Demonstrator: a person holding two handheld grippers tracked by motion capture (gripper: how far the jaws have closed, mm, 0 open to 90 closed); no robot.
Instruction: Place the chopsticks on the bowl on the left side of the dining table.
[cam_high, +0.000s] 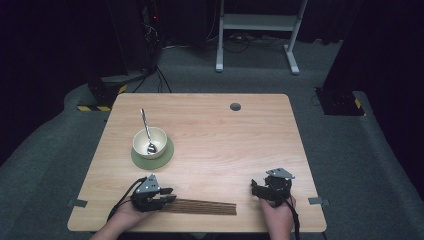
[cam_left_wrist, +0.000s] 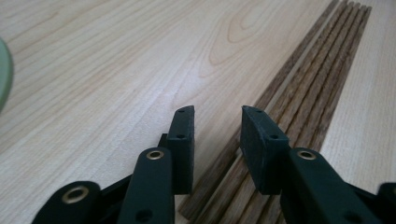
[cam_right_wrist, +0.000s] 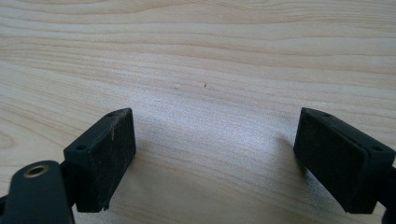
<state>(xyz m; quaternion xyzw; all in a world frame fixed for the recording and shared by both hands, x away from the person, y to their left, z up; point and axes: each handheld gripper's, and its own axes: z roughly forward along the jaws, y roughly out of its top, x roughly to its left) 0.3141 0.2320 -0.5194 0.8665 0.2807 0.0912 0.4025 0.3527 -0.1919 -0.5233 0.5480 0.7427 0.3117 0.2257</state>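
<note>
The left gripper (cam_high: 167, 195) sits low near the table's (cam_high: 250, 130) front edge, at the left end of a row of dark wooden chopsticks (cam_high: 205, 206) that lie flat, side by side, parallel to that edge. In the left gripper view its jaws stand a little apart over the near ends of the chopsticks (cam_left_wrist: 308, 93), one stick running into the gap between them, and the pads (cam_left_wrist: 184, 140) do not press on any wood. Behind it, toward the left side of the table, a cream bowl (cam_high: 149, 142) rests on a green mat (cam_high: 165, 155), with a metal spoon (cam_high: 146, 131) leaning inside. Bare wood stretches from the bowl across to the right edge. The right gripper (cam_high: 260, 190) rests near the front right corner, well apart from the chopsticks' right end, its jaws spread wide over bare tabletop (cam_right_wrist: 196, 70)
</note>
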